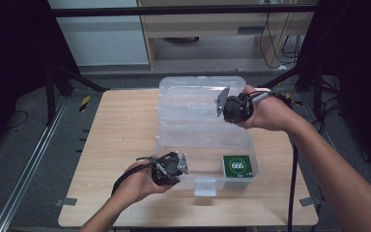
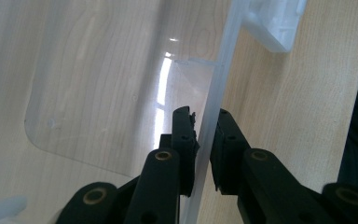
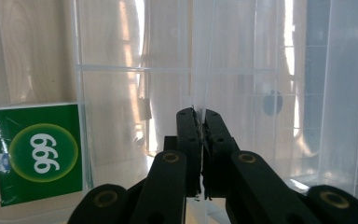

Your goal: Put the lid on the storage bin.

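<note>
A clear plastic box [image 1: 174,144] stands on the wooden table with its lid [image 1: 193,92] swung up and back. A green packet [image 1: 238,166] marked 999 lies in the box's front right corner and shows again as the green packet [image 3: 35,151]. My left gripper [image 1: 176,166] is at the box's front left; in the left gripper view the left gripper [image 2: 204,116] is shut on the thin front wall [image 2: 214,88]. My right gripper [image 1: 228,107] is at the lid's right side, where the right gripper [image 3: 198,114] pinches the clear lid edge [image 3: 199,65].
The white latch [image 1: 206,187] hangs at the middle of the box's front wall, and the same latch [image 2: 275,23] lies ahead of the left jaws. Bare table [image 1: 121,130] extends left of the box. Beyond the far edge are a floor, dark stands and cables.
</note>
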Action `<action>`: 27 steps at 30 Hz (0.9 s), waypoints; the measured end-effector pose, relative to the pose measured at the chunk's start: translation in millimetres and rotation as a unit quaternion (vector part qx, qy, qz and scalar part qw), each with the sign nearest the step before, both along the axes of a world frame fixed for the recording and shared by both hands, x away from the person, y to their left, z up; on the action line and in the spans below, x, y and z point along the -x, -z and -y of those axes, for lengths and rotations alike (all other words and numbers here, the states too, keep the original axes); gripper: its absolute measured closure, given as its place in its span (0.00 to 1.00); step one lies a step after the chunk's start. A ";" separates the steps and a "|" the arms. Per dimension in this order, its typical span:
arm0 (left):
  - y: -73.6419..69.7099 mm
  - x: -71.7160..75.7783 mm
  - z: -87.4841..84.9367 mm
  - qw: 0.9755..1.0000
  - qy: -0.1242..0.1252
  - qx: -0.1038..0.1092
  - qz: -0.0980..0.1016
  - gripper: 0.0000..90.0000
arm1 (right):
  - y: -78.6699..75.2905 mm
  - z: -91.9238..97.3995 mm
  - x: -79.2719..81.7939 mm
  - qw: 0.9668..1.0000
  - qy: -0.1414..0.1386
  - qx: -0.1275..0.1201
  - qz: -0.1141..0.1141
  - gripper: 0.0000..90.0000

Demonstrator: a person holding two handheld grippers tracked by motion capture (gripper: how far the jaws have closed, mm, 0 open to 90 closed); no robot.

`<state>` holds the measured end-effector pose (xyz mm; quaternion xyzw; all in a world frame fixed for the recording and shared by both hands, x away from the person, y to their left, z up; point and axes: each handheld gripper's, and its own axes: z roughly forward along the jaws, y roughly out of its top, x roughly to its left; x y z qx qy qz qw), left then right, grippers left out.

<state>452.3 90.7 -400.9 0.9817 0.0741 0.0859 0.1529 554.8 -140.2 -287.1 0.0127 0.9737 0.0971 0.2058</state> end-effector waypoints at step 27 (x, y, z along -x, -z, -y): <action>3.8 -4.2 2.3 0.999 -0.027 0.024 0.001 0.89 | 0.9 9.8 20.4 0.999 -0.006 -0.036 0.020 0.97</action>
